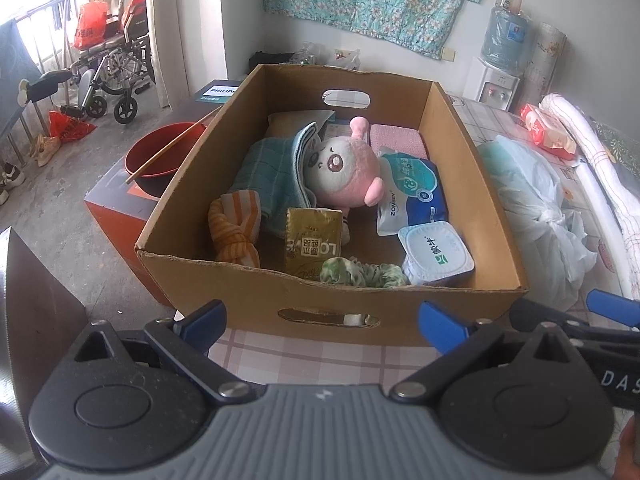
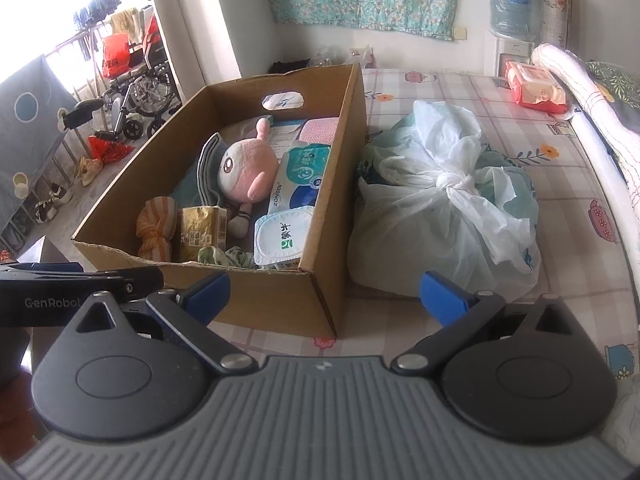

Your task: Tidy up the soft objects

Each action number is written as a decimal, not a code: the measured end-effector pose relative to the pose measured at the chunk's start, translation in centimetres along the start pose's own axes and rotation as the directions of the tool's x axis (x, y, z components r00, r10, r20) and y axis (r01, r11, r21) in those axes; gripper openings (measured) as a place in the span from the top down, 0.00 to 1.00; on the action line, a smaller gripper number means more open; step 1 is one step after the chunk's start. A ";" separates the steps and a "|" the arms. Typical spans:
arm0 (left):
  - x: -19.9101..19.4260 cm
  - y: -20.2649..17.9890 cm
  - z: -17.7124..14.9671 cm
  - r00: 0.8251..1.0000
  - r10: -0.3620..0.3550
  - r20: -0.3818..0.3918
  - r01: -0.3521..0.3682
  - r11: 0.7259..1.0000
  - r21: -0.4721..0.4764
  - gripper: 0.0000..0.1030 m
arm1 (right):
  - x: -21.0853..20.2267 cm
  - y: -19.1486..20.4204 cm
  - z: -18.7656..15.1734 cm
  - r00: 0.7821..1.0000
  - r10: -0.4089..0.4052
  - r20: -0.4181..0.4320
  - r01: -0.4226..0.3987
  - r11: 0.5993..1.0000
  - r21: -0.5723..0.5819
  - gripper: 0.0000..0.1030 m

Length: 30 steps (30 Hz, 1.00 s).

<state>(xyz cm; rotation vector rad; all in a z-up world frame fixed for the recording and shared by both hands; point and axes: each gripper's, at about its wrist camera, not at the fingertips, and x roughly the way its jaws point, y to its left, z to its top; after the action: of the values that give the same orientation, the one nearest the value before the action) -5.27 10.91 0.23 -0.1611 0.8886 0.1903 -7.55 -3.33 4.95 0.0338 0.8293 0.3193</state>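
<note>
A cardboard box [image 1: 256, 292] stands on a bed covered with a checked, flower-printed sheet [image 2: 560, 184]. Both grippers hover just in front of the box's near wall, side by side, neither touching anything. The left gripper [image 1: 322, 322] has its blue-tipped jaws spread wide and empty, and the right gripper [image 2: 324, 294] likewise has its jaws wide apart, holding nothing.

Inside the box, a pink and white plush toy [image 1: 344, 170] lies in the middle, its head partly tucked under a teal towel [image 1: 272, 172]. An orange striped knotted cloth [image 1: 234, 228] sits in the near left corner, with a gold carton [image 1: 314, 240] upright beside it. A green floral scrunchie [image 1: 360, 272] rests against the near wall. A blue and white wipes pack [image 1: 412, 188] lies along the right side, with a white lidded tub [image 1: 436, 254] in front of it and a pink folded cloth [image 1: 396, 140] behind.

Just to the right of the box, outside it, a knotted white plastic bag [image 2: 440, 216] sits on the bed. A red bowl with a chopstick [image 1: 160, 160] stands to the left of the box
</note>
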 end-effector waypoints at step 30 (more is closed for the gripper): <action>1.1 0.2 -0.2 0.999 0.006 -0.038 -0.006 1.000 0.002 0.01 | 1.2 0.0 0.0 0.999 -0.029 -0.035 0.028 0.999 -0.016 0.01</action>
<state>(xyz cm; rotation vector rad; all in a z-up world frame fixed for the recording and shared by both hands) -4.84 11.14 -0.76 -0.1606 0.9270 0.1924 -6.75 -2.99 4.04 0.0017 0.8612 0.3004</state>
